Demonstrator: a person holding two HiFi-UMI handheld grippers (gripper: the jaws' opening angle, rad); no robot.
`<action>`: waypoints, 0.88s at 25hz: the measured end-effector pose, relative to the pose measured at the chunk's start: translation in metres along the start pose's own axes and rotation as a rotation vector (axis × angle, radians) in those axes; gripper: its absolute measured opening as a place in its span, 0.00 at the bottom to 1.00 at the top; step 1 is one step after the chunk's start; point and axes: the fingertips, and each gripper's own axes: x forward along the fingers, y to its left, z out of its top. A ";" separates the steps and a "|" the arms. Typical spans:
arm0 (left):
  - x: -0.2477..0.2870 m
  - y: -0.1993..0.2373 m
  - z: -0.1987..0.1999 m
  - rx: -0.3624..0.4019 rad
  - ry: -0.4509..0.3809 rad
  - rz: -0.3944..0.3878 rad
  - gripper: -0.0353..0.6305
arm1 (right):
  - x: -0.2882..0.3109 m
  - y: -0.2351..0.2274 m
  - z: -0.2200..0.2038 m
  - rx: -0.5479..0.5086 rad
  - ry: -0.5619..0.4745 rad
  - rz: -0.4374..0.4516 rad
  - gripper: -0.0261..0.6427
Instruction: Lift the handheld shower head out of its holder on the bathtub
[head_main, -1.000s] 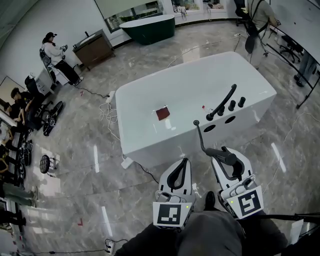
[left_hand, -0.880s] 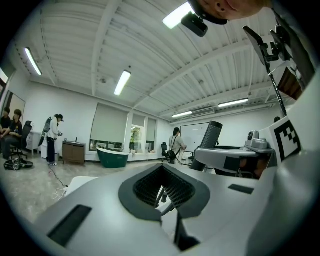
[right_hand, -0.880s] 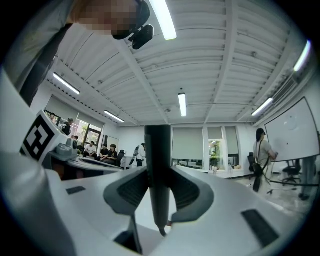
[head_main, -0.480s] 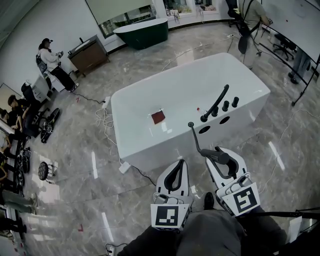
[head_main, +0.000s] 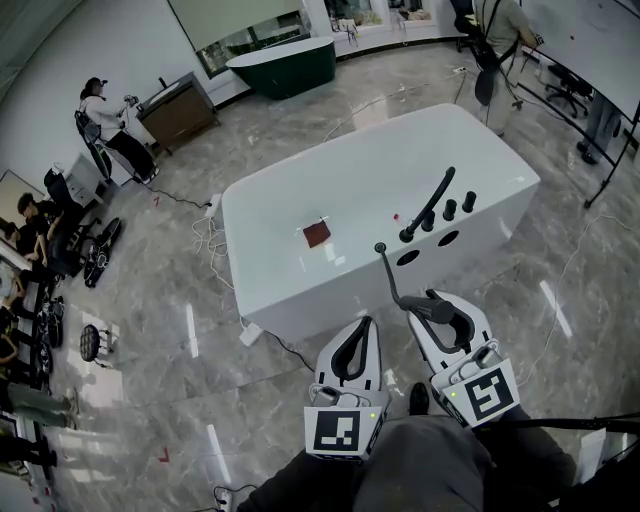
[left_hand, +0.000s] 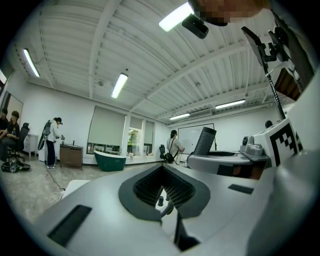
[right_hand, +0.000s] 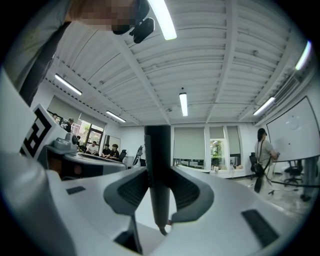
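Two claws hang off the 6 o'clock side of the white bathtub (head_main: 290, 285). The right claw (head_main: 440, 312) is clamped on the black shower head (right_hand: 159, 175), which is clear of the tub deck. Its hose (head_main: 390, 275) runs to the rim at 11 o'clock. The left claw (head_main: 368, 325), at its 9 o'clock, has its jaws together and holds nothing.

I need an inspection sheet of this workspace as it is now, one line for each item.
Surface: white bathtub on a grey marble floor.
Job's things: black shower head is out of its holder; two holes in the tub rim are empty.
Clutter: dark red square on the tub.
Grippers: right gripper shut on the shower head; left gripper shut, empty.
Cables: white cables on the floor beside the tub.
Surroundings: green bathtub, wooden cabinet, seated people.
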 end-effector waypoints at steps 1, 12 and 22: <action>0.000 -0.001 0.000 0.001 0.001 0.000 0.06 | 0.000 0.000 0.000 -0.001 -0.002 0.004 0.25; 0.008 -0.002 0.002 0.007 0.013 0.004 0.06 | 0.006 -0.004 0.004 -0.008 -0.006 0.033 0.25; 0.009 -0.007 -0.001 0.005 0.013 -0.001 0.06 | 0.004 -0.006 0.001 -0.012 0.004 0.043 0.25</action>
